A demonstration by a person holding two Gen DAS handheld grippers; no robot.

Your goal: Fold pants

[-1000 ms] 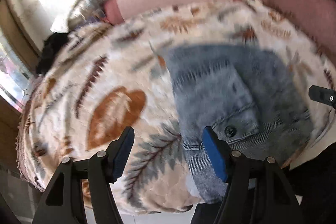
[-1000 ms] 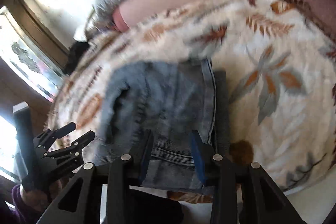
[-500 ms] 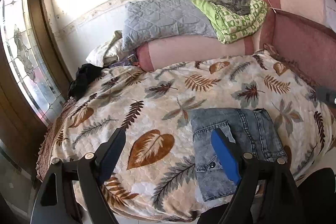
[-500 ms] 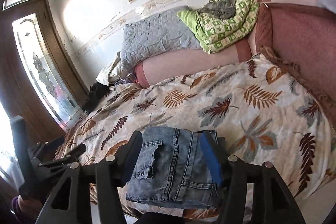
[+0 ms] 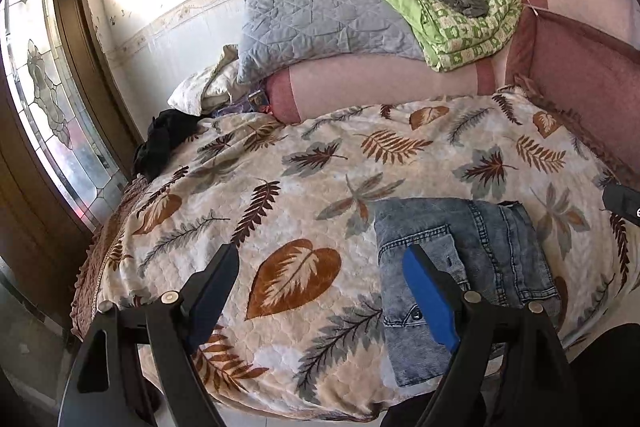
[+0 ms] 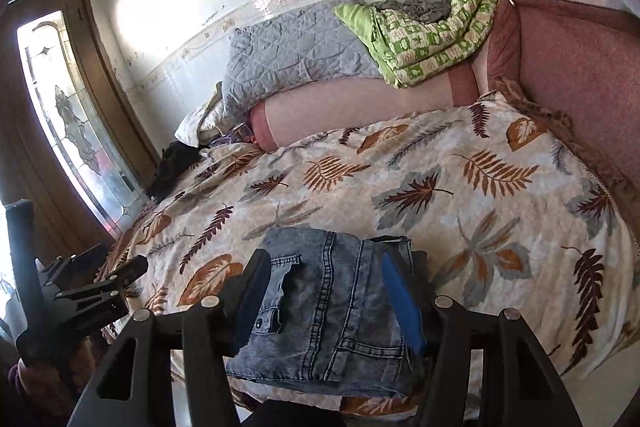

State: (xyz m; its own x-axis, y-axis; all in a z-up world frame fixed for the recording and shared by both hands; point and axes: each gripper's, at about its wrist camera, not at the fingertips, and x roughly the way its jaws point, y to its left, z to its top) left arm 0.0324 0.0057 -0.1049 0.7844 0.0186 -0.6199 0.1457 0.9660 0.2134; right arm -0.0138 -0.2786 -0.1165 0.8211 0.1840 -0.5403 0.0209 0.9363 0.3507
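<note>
The blue denim pants [image 5: 460, 267] lie folded into a compact rectangle near the front edge of the leaf-print bedspread [image 5: 320, 167]. They also show in the right wrist view [image 6: 332, 311]. My left gripper [image 5: 320, 267] is open and empty, held above the bed to the left of the pants. My right gripper [image 6: 324, 275] is open and empty, held above the pants without touching them. The left gripper shows at the left edge of the right wrist view [image 6: 100, 287].
A pink bolster [image 5: 380, 87], a grey quilted pillow [image 5: 320, 23] and a green patterned blanket [image 5: 464, 23] lie at the bed's far side. A pink headboard [image 5: 580, 75] bounds the right. Dark clothing [image 5: 164, 139] lies at the left, beside a glass-paned door [image 5: 40, 99].
Both grippers have pulled back and up from the pants, so the whole bed is in view. The folded pants have stayed in place.
</note>
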